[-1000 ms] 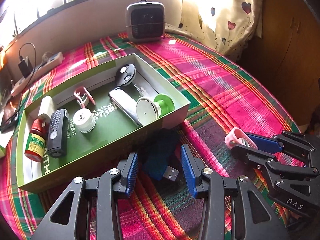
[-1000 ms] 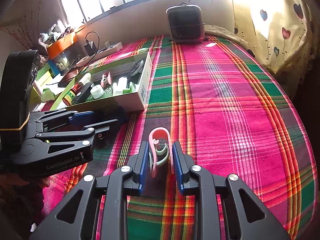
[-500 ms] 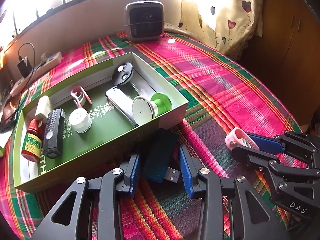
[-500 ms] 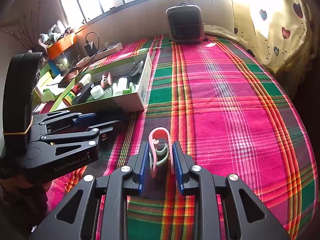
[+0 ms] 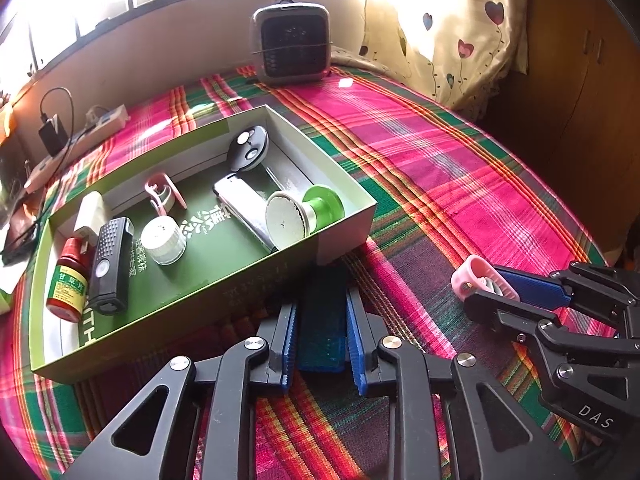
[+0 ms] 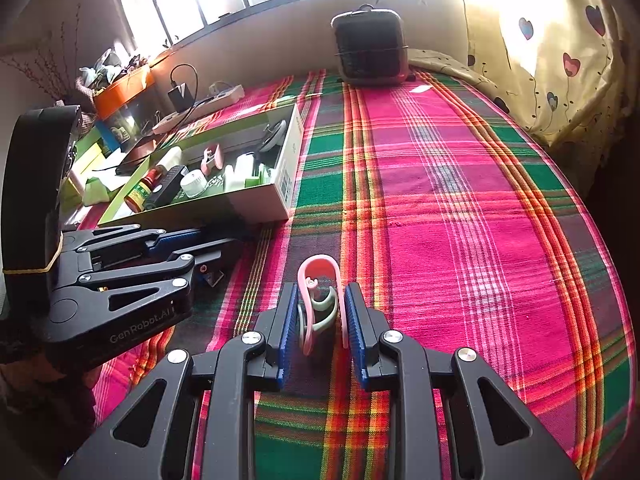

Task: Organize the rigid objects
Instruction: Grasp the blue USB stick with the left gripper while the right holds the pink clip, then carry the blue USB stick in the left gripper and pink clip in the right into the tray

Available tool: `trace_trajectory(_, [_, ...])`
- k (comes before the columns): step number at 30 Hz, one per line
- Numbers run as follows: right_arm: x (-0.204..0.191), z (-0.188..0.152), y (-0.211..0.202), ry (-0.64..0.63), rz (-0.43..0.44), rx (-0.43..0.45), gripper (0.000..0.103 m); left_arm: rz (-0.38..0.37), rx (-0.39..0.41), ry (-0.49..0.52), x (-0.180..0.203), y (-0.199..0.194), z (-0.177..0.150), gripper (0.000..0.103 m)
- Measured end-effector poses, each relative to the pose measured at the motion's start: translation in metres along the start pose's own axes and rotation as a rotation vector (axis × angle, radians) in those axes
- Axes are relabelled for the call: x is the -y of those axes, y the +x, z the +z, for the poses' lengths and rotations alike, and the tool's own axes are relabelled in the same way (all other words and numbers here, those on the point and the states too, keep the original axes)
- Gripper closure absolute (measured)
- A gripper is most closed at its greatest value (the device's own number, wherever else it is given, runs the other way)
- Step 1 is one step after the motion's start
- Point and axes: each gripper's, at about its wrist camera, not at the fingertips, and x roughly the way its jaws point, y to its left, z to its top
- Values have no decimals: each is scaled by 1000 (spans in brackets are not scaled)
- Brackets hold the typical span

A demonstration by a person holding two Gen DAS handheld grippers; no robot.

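Left gripper (image 5: 321,334) is clamped on the blue USB stick (image 5: 322,320), low on the plaid cloth (image 5: 440,168), just at six o'clock of the green box (image 5: 344,236). Right gripper (image 6: 321,322) pinches the pink clip (image 6: 318,280), pads pressed to its sides, down on the cloth. Small heater (image 5: 290,44) at twelve o'clock under the window; heart curtain (image 5: 448,28) at two.
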Motion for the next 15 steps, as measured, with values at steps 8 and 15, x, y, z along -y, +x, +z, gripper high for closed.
trace_trajectory(8, [-1,-1,-3,-2,-7,3,78,-18,2,-7,3,-5,-6,82])
trace_trajectory(15, [-3,-2,-5,-8,-12,4,78,-18,8,-20,2,-10,-11,82])
